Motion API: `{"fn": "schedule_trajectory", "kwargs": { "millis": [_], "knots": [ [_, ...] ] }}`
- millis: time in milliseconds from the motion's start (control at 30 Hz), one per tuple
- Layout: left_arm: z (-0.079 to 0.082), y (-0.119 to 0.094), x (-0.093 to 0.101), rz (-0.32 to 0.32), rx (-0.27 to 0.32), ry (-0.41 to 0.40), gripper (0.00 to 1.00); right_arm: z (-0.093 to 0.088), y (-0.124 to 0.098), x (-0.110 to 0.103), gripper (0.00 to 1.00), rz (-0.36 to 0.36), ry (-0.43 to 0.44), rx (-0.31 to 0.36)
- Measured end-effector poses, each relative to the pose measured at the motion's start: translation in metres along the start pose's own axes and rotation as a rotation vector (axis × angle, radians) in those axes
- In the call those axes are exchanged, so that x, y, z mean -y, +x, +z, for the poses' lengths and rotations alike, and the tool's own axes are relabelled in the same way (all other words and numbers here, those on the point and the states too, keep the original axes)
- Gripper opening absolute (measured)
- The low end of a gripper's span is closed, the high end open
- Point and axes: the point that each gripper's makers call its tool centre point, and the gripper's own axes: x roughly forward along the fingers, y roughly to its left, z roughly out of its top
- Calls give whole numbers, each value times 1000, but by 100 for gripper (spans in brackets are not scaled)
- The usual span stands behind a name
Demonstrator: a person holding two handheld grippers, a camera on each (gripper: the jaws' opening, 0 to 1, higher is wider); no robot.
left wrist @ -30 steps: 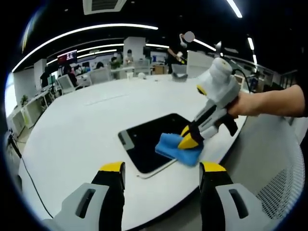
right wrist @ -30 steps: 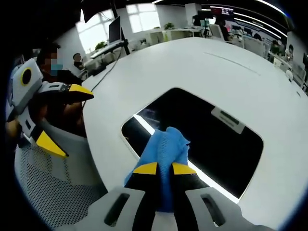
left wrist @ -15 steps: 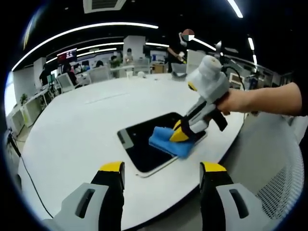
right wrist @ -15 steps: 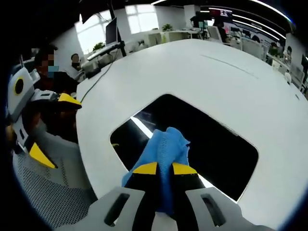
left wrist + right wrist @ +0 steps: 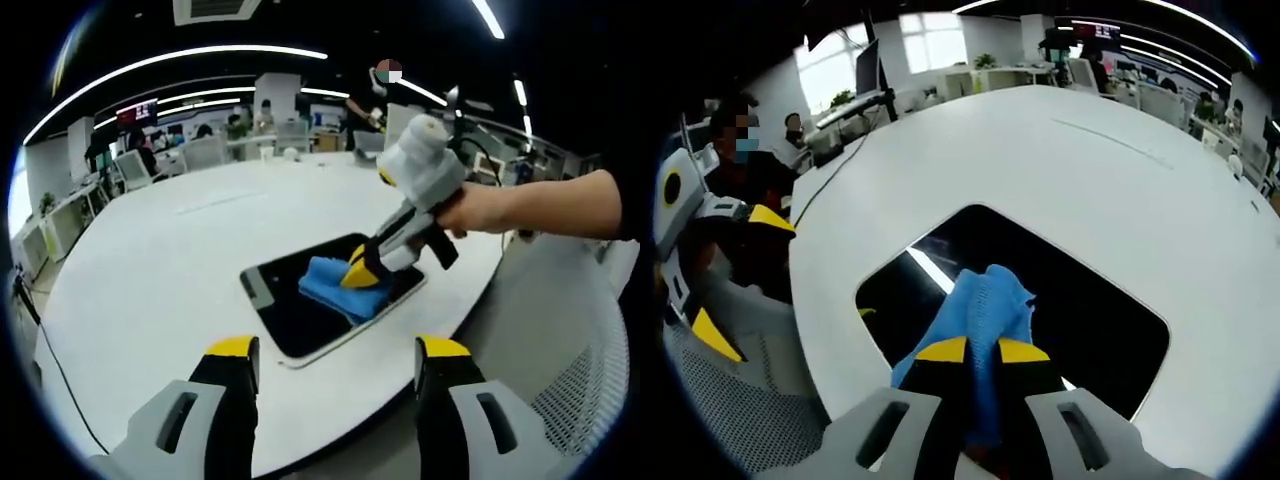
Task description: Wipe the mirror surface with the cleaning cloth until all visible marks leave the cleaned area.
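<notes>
My mirror [image 5: 300, 310] lies flat, dark, on the white table; my blue cloth [image 5: 985, 310] rests bunched on it.

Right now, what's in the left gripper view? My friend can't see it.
The right gripper, held in a person's hand, presses a blue cleaning cloth onto a dark mirror lying on a white round table. The left gripper hangs open near the table's edge.

A large white oval table [image 5: 160, 270] fills the middle of an open-plan office. A white mesh chair [image 5: 575, 350] stands at its near edge. Beyond the far side stand desks with office chairs [image 5: 135, 172] and seated people. A wall screen [image 5: 138, 113] glows at the back, and long curved ceiling lights [image 5: 170, 66] run overhead. A black cable [image 5: 845, 155] trails across the tabletop toward a monitor [image 5: 868, 68] by bright windows [image 5: 930, 32].
</notes>
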Motion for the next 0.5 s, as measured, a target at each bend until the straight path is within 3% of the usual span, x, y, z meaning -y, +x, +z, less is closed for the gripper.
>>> {"fn": "schedule_trajectory", "kwargs": {
  "millis": [500],
  "knots": [
    [4, 0, 1, -11, 28, -40, 65, 11, 6, 12, 5, -40, 38, 9]
  ]
}}
